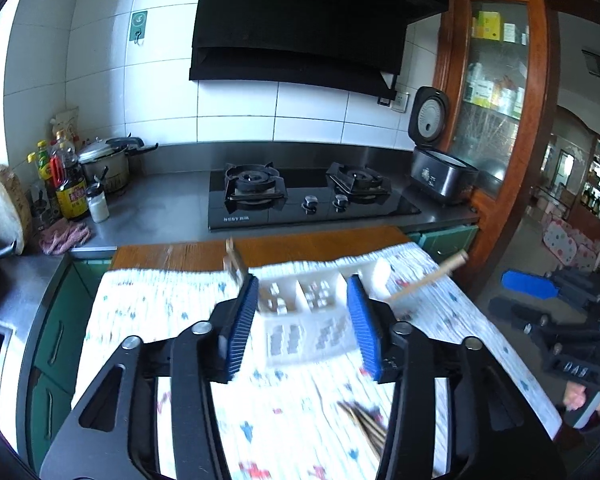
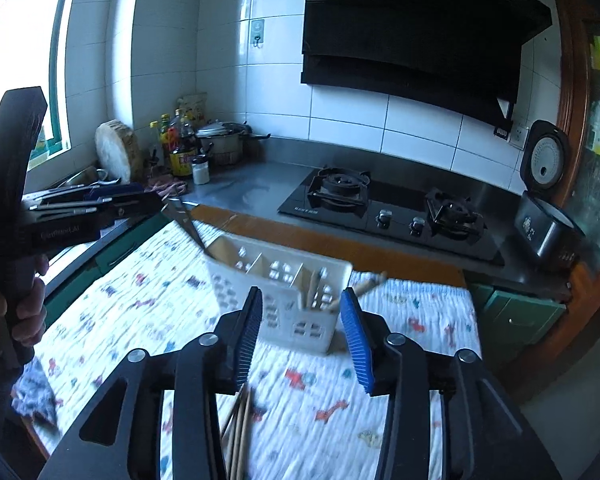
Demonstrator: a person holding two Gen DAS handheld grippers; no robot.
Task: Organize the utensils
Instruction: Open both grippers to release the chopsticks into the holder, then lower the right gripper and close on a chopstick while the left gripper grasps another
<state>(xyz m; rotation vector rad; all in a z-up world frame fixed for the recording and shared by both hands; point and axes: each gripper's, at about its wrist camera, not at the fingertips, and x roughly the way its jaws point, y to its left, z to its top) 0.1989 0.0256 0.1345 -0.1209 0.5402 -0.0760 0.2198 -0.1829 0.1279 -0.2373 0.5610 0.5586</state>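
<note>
A white slotted utensil caddy (image 1: 304,312) stands on the patterned cloth (image 1: 148,312), straight ahead of my left gripper (image 1: 303,286), which is open with nothing between its blue pads. Wooden handles (image 1: 432,276) stick out of the caddy. In the right wrist view the caddy (image 2: 284,304) holds a metal blade (image 2: 184,216) at its left end and wooden handles (image 2: 320,292) at its right. My right gripper (image 2: 302,294) is open and empty just short of it. A bundle of chopsticks (image 2: 240,420) lies on the cloth under the right gripper, and the chopsticks (image 1: 364,424) also show in the left wrist view.
Behind the table runs a steel counter with a black gas hob (image 1: 308,196), an open rice cooker (image 1: 440,176), bottles (image 1: 70,192) and a pot (image 1: 104,164). A hand (image 2: 28,304) holds the left gripper at the table's left side. A grey rag (image 2: 32,396) lies near the left edge.
</note>
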